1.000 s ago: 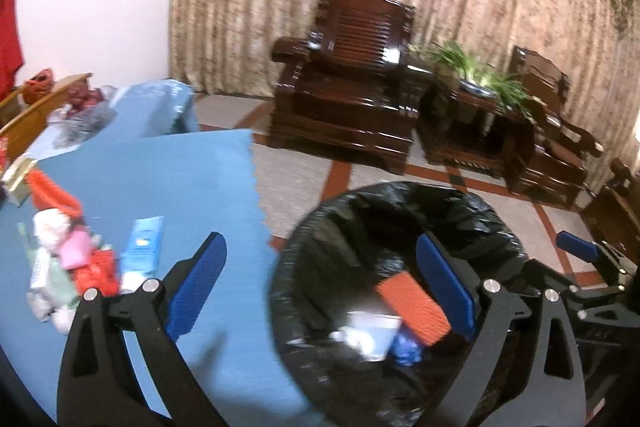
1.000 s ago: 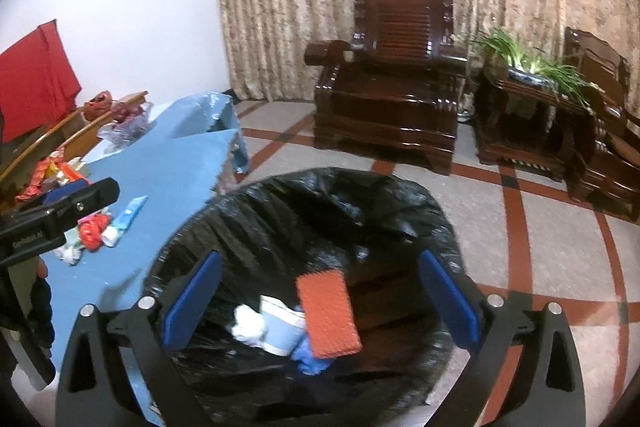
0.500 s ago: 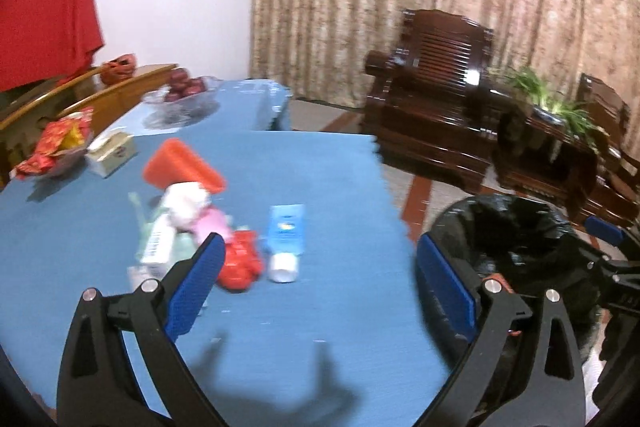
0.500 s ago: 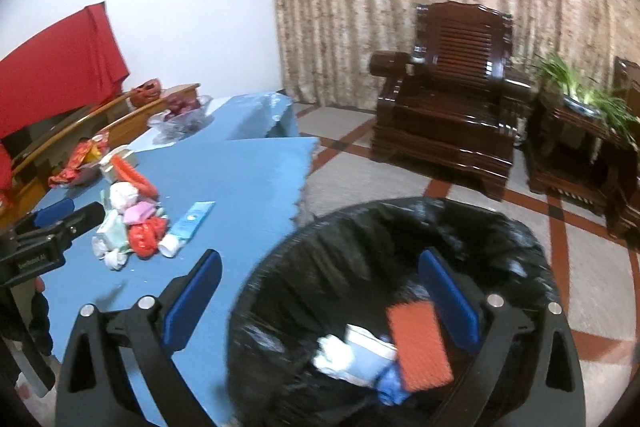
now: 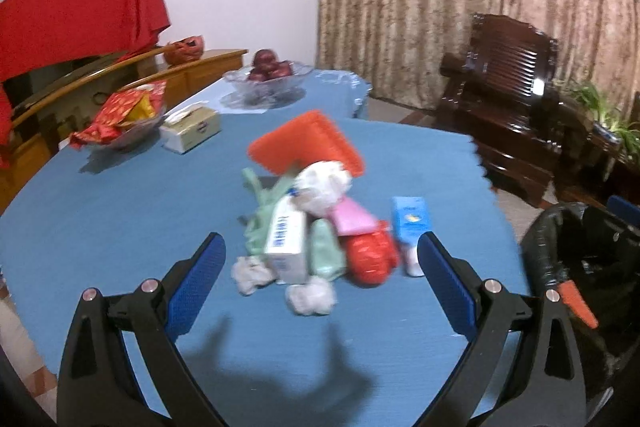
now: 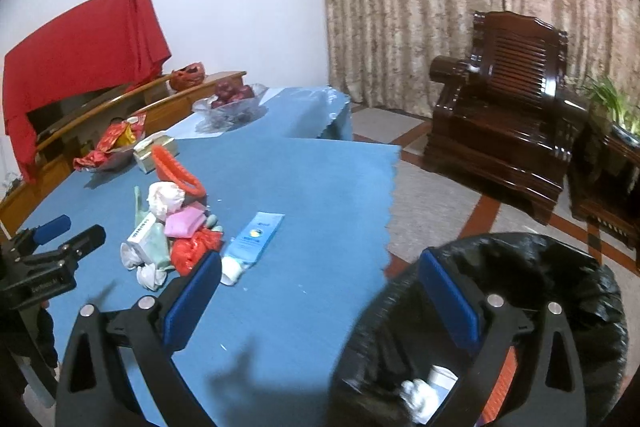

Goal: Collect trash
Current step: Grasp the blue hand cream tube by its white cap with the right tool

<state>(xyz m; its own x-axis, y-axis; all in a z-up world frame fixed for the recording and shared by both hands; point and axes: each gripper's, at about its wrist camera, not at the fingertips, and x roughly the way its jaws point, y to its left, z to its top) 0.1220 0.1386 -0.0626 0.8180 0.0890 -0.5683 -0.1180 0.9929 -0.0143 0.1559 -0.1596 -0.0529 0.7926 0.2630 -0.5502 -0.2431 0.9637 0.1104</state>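
Note:
A pile of trash lies on the blue table: an orange scrubber, crumpled tissues, a white box, a pink packet, a red wrapper and a blue tube. My left gripper is open and empty, just short of the pile. The pile also shows in the right wrist view. My right gripper is open and empty, over the table edge beside the black-lined bin, which holds trash.
A tissue box, a snack bowl and a glass fruit bowl stand at the table's far side. Dark wooden armchairs and a plant stand on the floor to the right. The bin stands by the table's right edge.
Both grippers have swung left from above the bin towards the table. The trash pile now sits in front of my left gripper. Both stayed open and empty.

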